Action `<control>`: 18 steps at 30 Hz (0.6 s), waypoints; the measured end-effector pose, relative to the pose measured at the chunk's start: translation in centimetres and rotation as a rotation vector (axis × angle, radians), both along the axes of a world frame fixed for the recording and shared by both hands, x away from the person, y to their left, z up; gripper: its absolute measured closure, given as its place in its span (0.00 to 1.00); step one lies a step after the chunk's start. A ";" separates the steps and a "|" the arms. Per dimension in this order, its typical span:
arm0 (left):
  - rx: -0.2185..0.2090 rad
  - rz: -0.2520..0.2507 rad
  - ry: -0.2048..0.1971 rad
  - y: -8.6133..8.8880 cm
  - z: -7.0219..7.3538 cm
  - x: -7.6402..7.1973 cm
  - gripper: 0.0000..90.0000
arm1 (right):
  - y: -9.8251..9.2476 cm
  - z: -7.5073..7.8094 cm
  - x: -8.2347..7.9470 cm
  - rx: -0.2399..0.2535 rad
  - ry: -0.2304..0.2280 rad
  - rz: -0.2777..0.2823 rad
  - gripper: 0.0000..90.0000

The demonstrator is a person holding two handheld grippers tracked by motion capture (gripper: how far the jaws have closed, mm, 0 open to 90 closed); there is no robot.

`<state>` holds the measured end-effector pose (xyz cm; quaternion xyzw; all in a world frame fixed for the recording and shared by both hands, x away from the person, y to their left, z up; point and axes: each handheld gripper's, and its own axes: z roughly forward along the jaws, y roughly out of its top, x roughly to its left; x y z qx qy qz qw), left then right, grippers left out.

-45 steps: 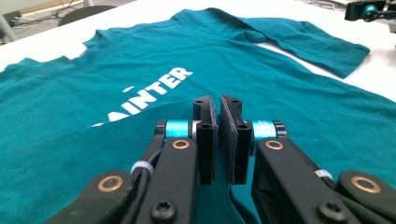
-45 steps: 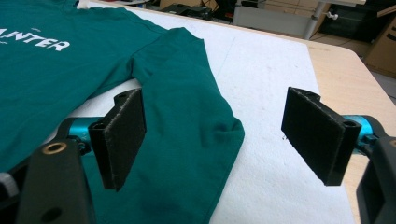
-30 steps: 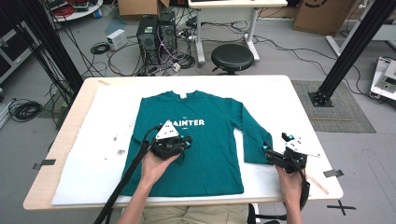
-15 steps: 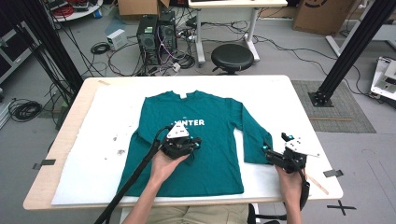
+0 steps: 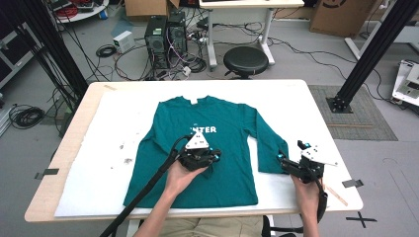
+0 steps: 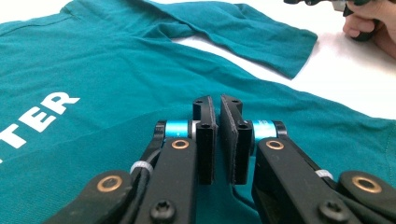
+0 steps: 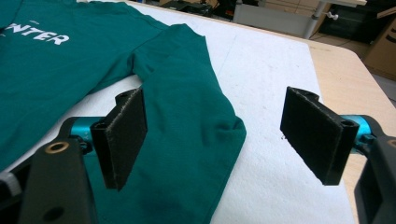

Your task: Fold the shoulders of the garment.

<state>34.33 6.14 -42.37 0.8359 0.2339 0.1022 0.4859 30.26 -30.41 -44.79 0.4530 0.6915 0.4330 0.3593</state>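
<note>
We work at a table [image 5: 316, 98] whose pale wood rim shows at the left and right, with a white cloth [image 5: 99, 163] over most of its top. That cloth lies bare to the left of the shirt and beyond the collar, so there is open room on those sides; the near edge is close under our forearms. The green shirt [image 5: 222, 143] lies flat in the middle, front up with white letters, and its sleeve [image 7: 187, 93] on our right runs down toward the near right corner, the cuff ending on the cloth. Our left gripper [image 6: 217, 135] hangs over the shirt's lower front, jaws drawn almost together with only a thin gap and no fabric between them. Our right gripper [image 7: 215, 140] sits at the sleeve's cuff, jaws spread wide and holding nothing, one jaw above the sleeve, the other above bare cloth. Beyond the far edge stand a black stool [image 5: 245, 59] and two computer towers [image 5: 165, 34] among cables.
</note>
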 end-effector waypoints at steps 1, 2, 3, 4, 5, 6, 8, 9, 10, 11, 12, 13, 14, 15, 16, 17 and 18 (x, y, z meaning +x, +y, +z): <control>0.003 -0.003 0.003 -0.1 -0.1 0.0 0.94 | 0.0 0.0 0.0 -0.001 0.000 0.000 0.26; 0.003 -0.003 0.003 -0.1 -0.1 0.0 0.94 | 0.0 0.0 0.0 0.001 0.003 0.000 0.26; 0.002 -0.007 0.006 -0.2 -0.1 -0.1 0.94 | 0.0 0.0 0.0 0.001 0.003 0.000 0.26; 0.002 -0.007 0.006 -0.2 -0.1 -0.1 0.94 | 0.0 0.0 0.0 0.001 0.003 0.000 0.26; 0.001 -0.013 0.007 -0.3 -0.1 -0.2 0.94 | 0.1 0.0 0.0 0.004 0.007 -0.001 0.26; -0.001 -0.019 0.008 -0.4 -0.1 -0.2 0.94 | 0.0 0.0 0.0 0.000 0.003 0.000 0.26; 0.002 -0.023 0.006 -0.6 -0.1 -0.3 0.94 | 0.1 0.0 0.0 -0.005 0.007 0.000 0.26; 0.002 -0.029 0.007 -0.7 -0.1 -0.3 0.93 | 0.1 0.0 0.0 -0.006 0.007 0.000 0.26; 0.002 -0.028 0.007 -0.8 -0.1 -0.3 0.93 | 0.1 0.0 0.0 -0.006 0.006 0.000 0.26; 0.004 -0.029 0.007 -0.8 -0.2 -0.3 0.93 | 0.1 0.0 0.0 -0.007 0.007 0.000 0.26; 0.007 -0.027 0.009 -0.8 -0.2 -0.3 0.93 | 0.1 0.0 0.0 -0.007 0.007 0.000 0.26; 0.004 -0.027 0.014 -0.8 -0.3 -0.2 0.93 | 0.1 0.0 0.0 -0.007 0.006 0.000 0.26; 0.005 -0.030 0.013 -0.8 -0.3 -0.2 0.93 | 0.1 0.0 0.0 -0.007 0.006 0.000 0.26; 0.006 -0.030 0.012 -0.8 -0.3 -0.3 0.93 | 0.1 0.0 0.0 -0.004 0.007 0.000 0.26; 0.005 -0.029 0.012 -0.8 -0.2 -0.3 0.93 | 0.1 0.0 0.0 -0.006 0.007 0.000 0.26; 0.005 -0.030 0.012 -0.8 -0.2 -0.3 0.93 | 0.1 0.0 0.0 -0.003 0.010 -0.001 0.26; 0.002 -0.031 0.012 -0.8 -0.2 -0.3 0.92 | 0.1 0.0 0.0 -0.006 0.006 0.000 0.26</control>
